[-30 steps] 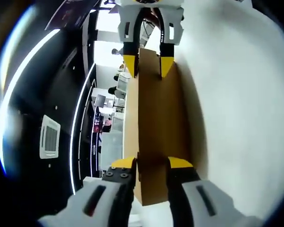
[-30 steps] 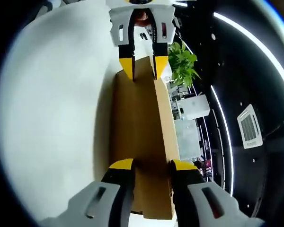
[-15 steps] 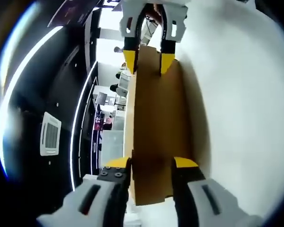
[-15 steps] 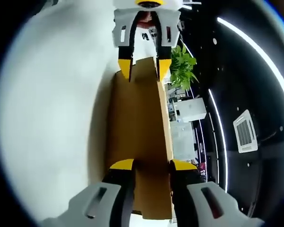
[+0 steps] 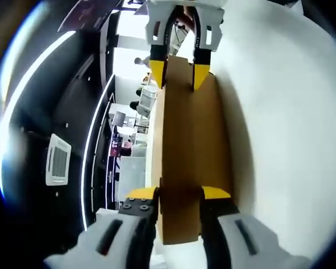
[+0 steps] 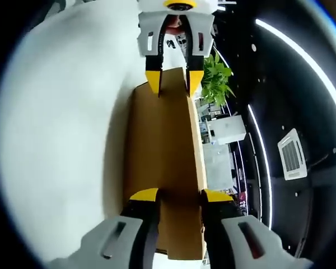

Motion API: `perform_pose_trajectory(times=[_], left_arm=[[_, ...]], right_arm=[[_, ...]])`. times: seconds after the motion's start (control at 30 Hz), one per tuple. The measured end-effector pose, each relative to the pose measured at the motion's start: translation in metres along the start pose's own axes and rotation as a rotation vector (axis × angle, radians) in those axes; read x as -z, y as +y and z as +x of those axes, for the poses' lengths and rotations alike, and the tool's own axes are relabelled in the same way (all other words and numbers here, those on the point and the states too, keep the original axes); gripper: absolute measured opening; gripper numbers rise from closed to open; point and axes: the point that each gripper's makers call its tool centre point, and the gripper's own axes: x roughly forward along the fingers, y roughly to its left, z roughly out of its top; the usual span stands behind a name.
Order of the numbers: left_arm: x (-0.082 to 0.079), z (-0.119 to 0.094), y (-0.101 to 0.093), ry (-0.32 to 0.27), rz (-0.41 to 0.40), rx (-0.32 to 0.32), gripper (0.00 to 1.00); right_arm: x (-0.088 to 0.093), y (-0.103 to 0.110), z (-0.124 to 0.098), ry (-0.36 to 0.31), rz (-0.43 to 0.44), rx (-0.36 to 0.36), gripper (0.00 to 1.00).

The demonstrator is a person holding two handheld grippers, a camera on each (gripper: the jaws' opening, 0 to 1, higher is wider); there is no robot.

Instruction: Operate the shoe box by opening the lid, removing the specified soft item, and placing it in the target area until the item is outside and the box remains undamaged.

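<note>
A long brown cardboard box lid (image 5: 193, 145) runs up the middle of the left gripper view, in front of a white surface (image 5: 285, 140). My left gripper (image 5: 179, 193) grips its near end, the yellow-tipped jaws shut on the cardboard from both sides. At the far end my right gripper (image 5: 179, 75) clamps the lid the same way. In the right gripper view the same lid (image 6: 162, 145) stretches from my right gripper (image 6: 179, 195) up to my left gripper (image 6: 173, 81). The soft item and the box's inside are hidden.
Both views are rolled sideways. The white surface (image 6: 61, 140) lies along one side of the lid. On the other side is a dark ceiling with light strips and a vent (image 5: 59, 162). A green plant (image 6: 218, 75) and distant room furniture stand beyond the lid's edge.
Both grippers keep their hold on the lid's two ends. The views have drifted only slightly, and the lid sits in nearly the same place.
</note>
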Motion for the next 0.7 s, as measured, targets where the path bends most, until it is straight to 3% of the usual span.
perform_pose_trajectory(times=[0.7], left_arm=[[-0.0012, -0.0004, 0.0092, -0.038, -0.039, 0.060, 0.29]], right_arm=[[-0.0023, -0.0095, 0.0000, -0.024, 0.017, -0.048, 0.29]])
